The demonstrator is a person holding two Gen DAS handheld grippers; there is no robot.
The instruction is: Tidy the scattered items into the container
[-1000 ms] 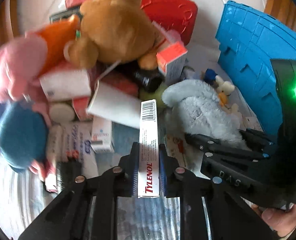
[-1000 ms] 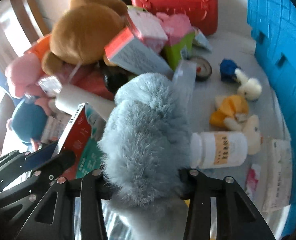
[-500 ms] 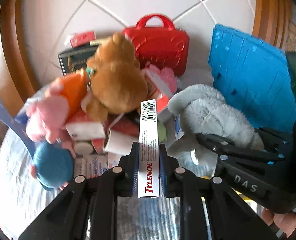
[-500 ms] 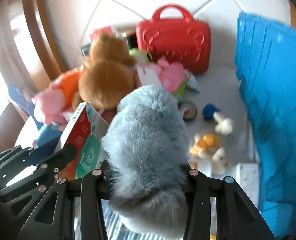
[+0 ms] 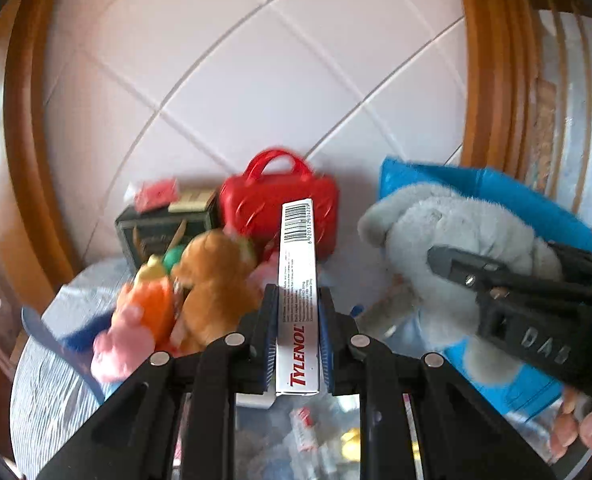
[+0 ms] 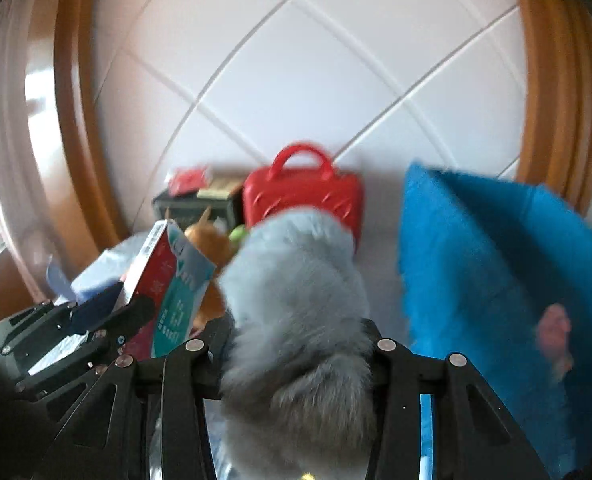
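Carry step: the left hand-held gripper (image 5: 296,336) clamps the Tylenol box (image 5: 297,300), while the right hand-held gripper (image 6: 296,356), jaws closing, squeezes the grey plush toy (image 6: 296,300). Next, I judge, both loads go over the blue container (image 6: 495,260) at the frame's right and get released.

"TYLENOL" on the white box (image 5: 298,300); "DAS" on the right tongs (image 5: 491,272)
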